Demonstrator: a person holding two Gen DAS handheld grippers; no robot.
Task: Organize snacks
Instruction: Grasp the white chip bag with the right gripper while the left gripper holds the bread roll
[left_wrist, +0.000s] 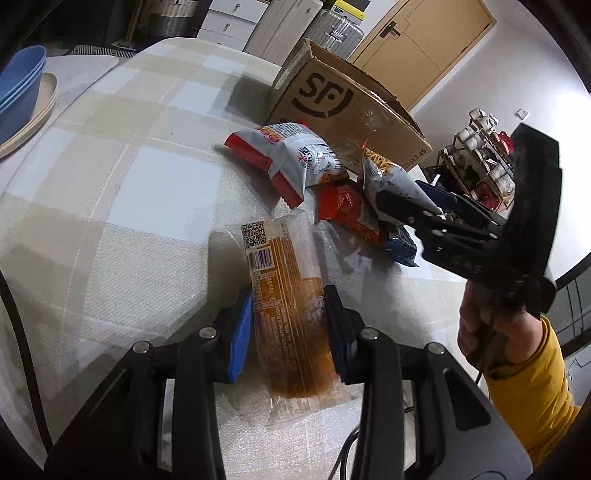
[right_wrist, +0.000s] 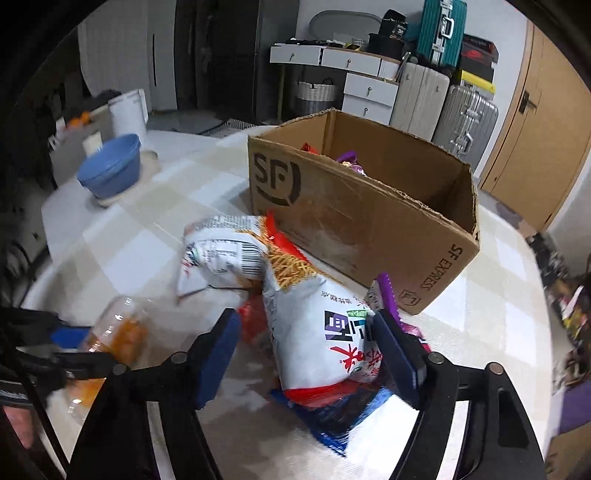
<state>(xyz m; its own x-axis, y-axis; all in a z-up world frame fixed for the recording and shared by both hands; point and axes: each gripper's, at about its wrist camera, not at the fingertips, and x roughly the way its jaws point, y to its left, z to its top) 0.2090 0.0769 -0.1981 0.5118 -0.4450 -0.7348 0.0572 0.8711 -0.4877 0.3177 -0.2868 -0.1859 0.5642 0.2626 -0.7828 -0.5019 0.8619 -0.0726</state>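
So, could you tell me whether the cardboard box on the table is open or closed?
Open. The cardboard box has its top uncovered in the right wrist view, and snack packets show inside above its near wall.

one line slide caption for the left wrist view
Left gripper clamps clear orange-printed snack packet beside brown cardboard box.

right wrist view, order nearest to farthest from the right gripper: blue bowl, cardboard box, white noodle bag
1. white noodle bag, between the right gripper fingers
2. cardboard box, just behind the bag
3. blue bowl, far back on the left
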